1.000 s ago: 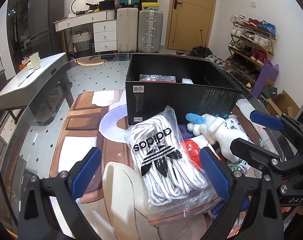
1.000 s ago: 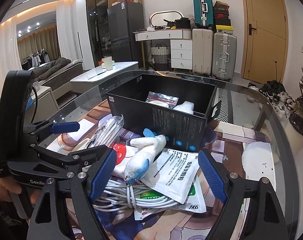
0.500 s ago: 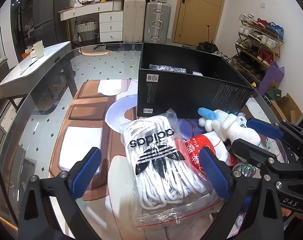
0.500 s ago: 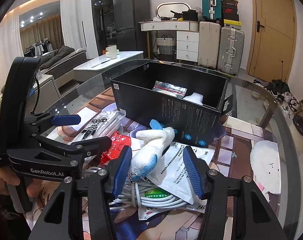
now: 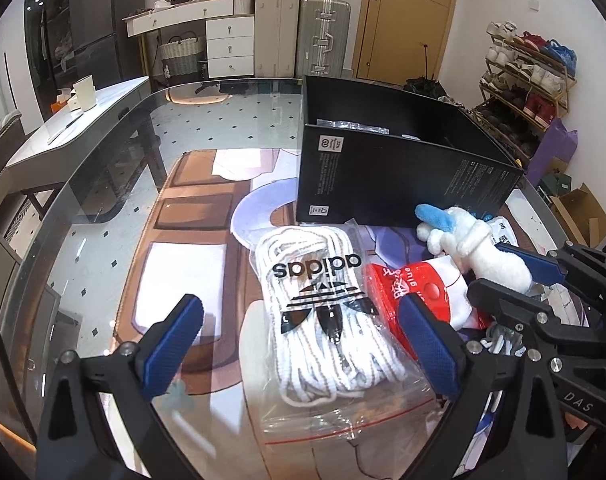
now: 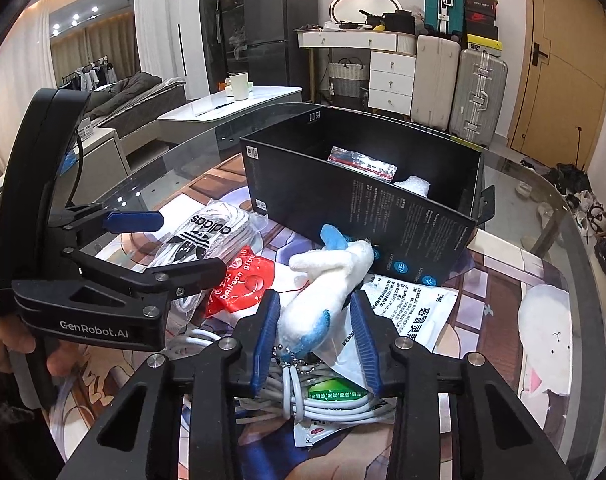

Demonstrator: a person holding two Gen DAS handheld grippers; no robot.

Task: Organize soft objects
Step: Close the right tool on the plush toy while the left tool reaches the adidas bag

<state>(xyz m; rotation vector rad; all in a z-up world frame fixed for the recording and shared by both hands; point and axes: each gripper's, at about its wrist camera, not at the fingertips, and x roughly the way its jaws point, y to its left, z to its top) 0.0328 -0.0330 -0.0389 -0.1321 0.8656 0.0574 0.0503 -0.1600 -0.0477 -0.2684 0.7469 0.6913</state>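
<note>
— On the glass tabletop [image 5: 103, 184], where's the plush toy [image 6: 327, 280]?
— Before the black box [image 6: 383, 204], pinched between the right tongs [image 6: 315, 336].
— And the left tongs [image 5: 303, 344]?
— Spread wide over the bagged white rope [image 5: 323, 312].

Wooden door [image 5: 407, 20] closed in the white back wall. Left of the door, two suitcases [image 5: 301, 34] standing side by side, then a white dresser [image 5: 227, 46] with a wicker basket [image 5: 181, 58] beside it. Right of the door, a shoe rack [image 5: 523, 76] along the wall. Far left of the door, a dark fridge [image 6: 273, 28]; ceiling spotlights [image 6: 75, 20] glowing beyond it.
</note>
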